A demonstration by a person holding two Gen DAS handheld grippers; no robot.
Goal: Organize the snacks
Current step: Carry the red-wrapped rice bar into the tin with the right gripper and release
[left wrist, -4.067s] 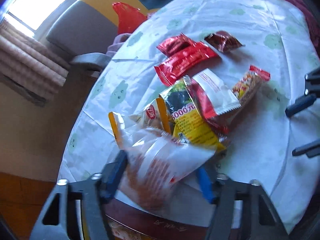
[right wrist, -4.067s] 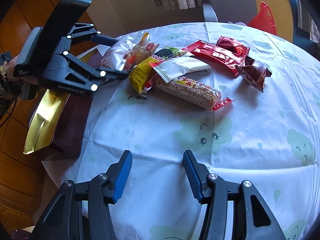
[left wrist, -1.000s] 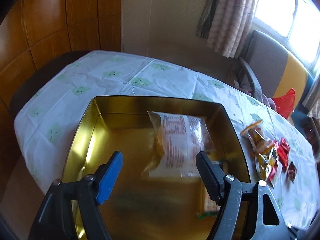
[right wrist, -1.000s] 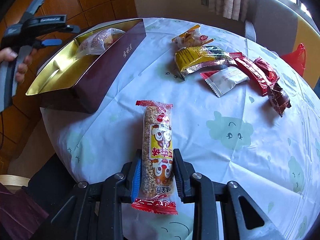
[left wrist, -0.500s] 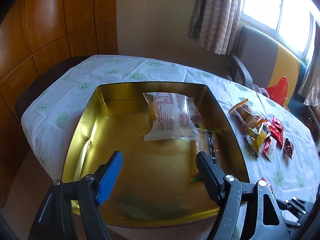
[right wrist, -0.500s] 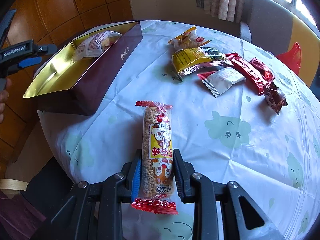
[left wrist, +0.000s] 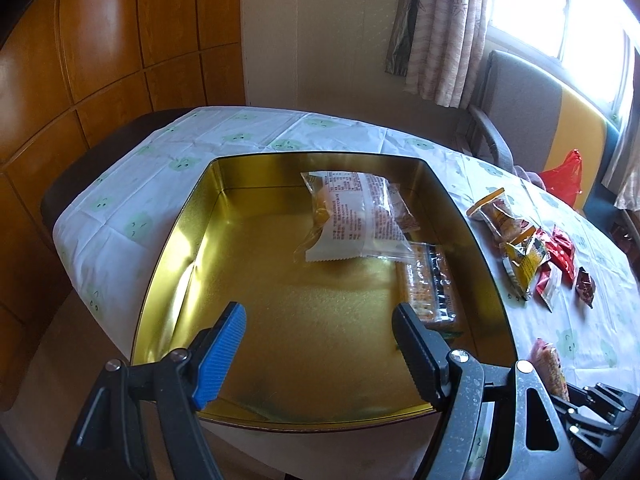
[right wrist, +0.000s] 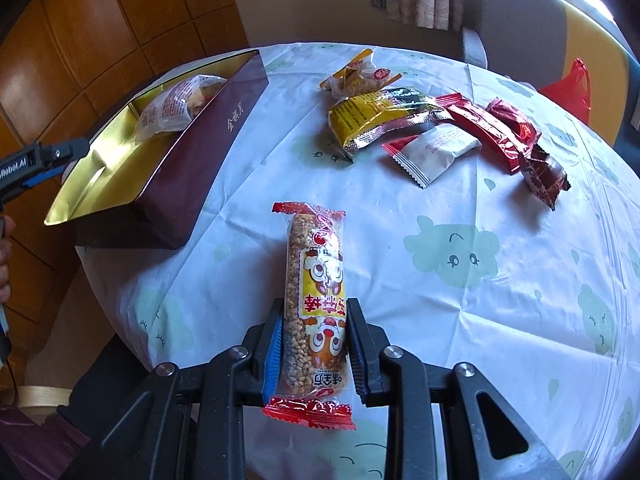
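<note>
A gold-lined tin (left wrist: 176, 236) with dark red outer walls (right wrist: 192, 168) sits on the table's left part. Inside lie a clear bag of snacks (left wrist: 354, 218) and a cracker pack (left wrist: 430, 288). My left gripper (left wrist: 320, 328) hovers open over the tin's near side, with nothing between its fingers. My right gripper (right wrist: 314, 334) is shut on a long grain bar in a red-ended wrapper (right wrist: 316, 280), held above the tablecloth. A pile of loose snacks remains on the cloth: a yellow packet (right wrist: 376, 114), a white packet (right wrist: 434, 152) and red packets (right wrist: 492, 128).
The round table wears a white cloth with green cartoon prints (right wrist: 452, 256). A grey and yellow chair (left wrist: 532, 108) and a red plastic bag (left wrist: 564, 176) stand beyond the far edge. Wood panelling (left wrist: 100, 40) lines the wall to the left.
My left gripper has drawn back from the clear bag, which now lies in the tin's far part, and more of the tin shows. The right gripper keeps hold of the grain bar, hardly moving.
</note>
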